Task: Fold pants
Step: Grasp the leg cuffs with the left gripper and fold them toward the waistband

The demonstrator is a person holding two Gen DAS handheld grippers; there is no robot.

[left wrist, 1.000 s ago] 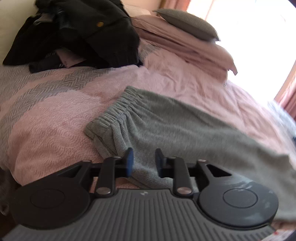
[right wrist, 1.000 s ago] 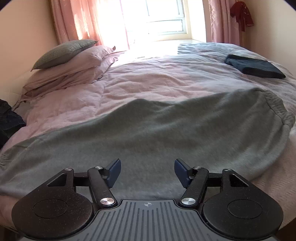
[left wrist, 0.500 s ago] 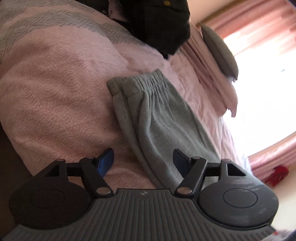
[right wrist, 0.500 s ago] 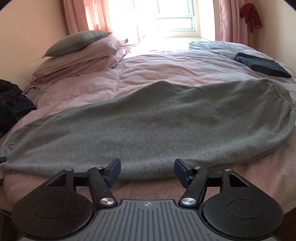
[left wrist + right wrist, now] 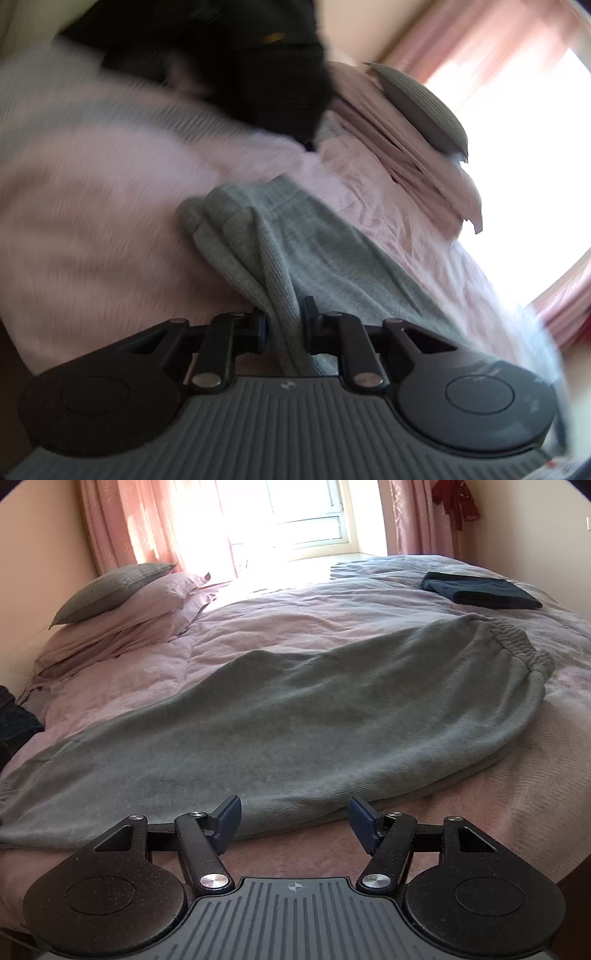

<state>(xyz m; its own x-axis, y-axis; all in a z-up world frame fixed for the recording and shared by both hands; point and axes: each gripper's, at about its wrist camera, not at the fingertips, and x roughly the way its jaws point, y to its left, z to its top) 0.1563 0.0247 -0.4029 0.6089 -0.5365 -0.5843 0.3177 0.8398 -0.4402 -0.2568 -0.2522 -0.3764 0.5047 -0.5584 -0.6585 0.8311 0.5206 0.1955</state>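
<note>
Grey knit pants (image 5: 295, 709) lie flat across the pink bedspread (image 5: 498, 812), folded lengthwise, with the gathered waistband (image 5: 517, 642) at the right. In the left wrist view the other gathered end of the pants (image 5: 314, 251) bunches up. My left gripper (image 5: 283, 325) is closing, and a fold of that grey fabric is pinched between its pads. This view is blurred. My right gripper (image 5: 294, 819) stands open at the pants' near edge. Its fingertips (image 5: 227, 812) rest low by the hem with nothing gripped.
A heap of dark clothes (image 5: 258, 74) lies beyond the left end of the pants. Pillows (image 5: 110, 587) are stacked by the curtained window. A folded dark garment (image 5: 480, 590) sits on the far right of the bed. The bed's near edge is just below both grippers.
My left gripper opened wide beside the pants' end, then closed on a fold of it, rolling as it went. The right gripper drew back, so the pants' near edge now shows at its tips.
</note>
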